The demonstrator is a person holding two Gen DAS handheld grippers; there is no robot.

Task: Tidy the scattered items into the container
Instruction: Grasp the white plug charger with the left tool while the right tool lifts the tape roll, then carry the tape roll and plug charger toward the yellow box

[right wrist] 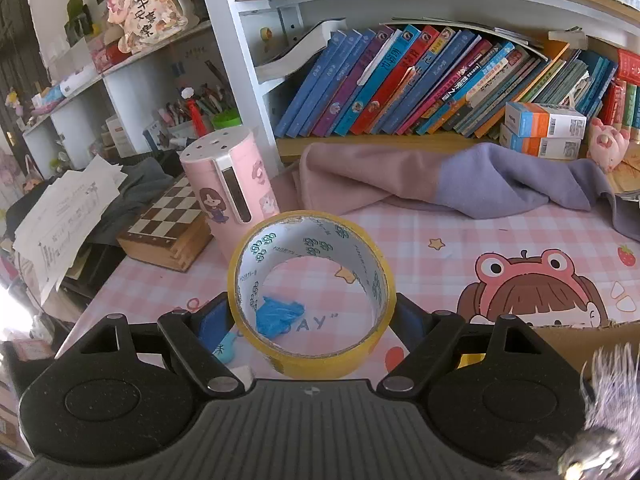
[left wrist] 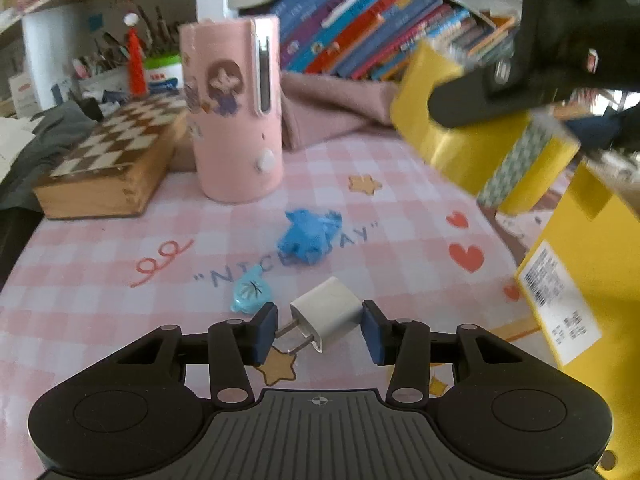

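Far left on the desk (left wrist: pixel 100 280), under its pink checked cover: a closed wooden chessboard box (left wrist: pixel 112 160), and just right of it an upright pink cylinder (left wrist: pixel 236 120) with a perforated white top; its contents are hidden. Mid-desk lie a crumpled blue wrapper (left wrist: pixel 308 236) and, nearer, a small light-blue leaf-print piece (left wrist: pixel 250 294). Left hand-held gripper (left wrist: pixel 319 328): blue pads on either side of a white plug adapter (left wrist: pixel 330 314) lying on the desk, the right pad at the adapter's body, the left pad at its prongs. The adapter's long axis runs from lower left to upper right, prongs pointing lower left. Whether the pads actually press on it, cannot tell. Right hand-held gripper (right wrist: pixel 313 312): clamped on a roll of yellow tape (right wrist: pixel 312 292), held above the desk, its open core facing the camera so the wrapper shows through it. Far right, a yellow cardboard box (left wrist: pixel 592 264) with a printed label; its interior is not visible.
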